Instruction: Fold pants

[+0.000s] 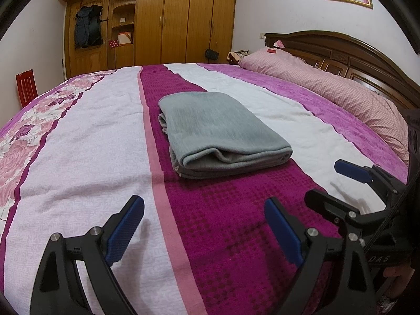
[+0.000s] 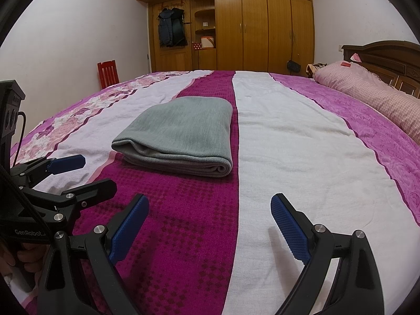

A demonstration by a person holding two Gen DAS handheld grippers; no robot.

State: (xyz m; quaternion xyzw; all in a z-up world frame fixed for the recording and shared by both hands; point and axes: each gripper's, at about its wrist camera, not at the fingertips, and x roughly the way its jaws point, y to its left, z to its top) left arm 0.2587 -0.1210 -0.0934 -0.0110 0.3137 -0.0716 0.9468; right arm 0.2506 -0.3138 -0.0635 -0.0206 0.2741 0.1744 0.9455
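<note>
Grey pants (image 1: 218, 134) lie folded into a thick rectangle on the bed (image 1: 86, 141), on its magenta stripe. Both grippers hang above the cover with jaws spread wide and empty. From the left gripper (image 1: 203, 229) the pants sit ahead, apart from its 2 fingers. From the right gripper (image 2: 210, 232) they lie ahead and slightly left of the jaws, not touching. Each gripper appears beside the other.
</note>
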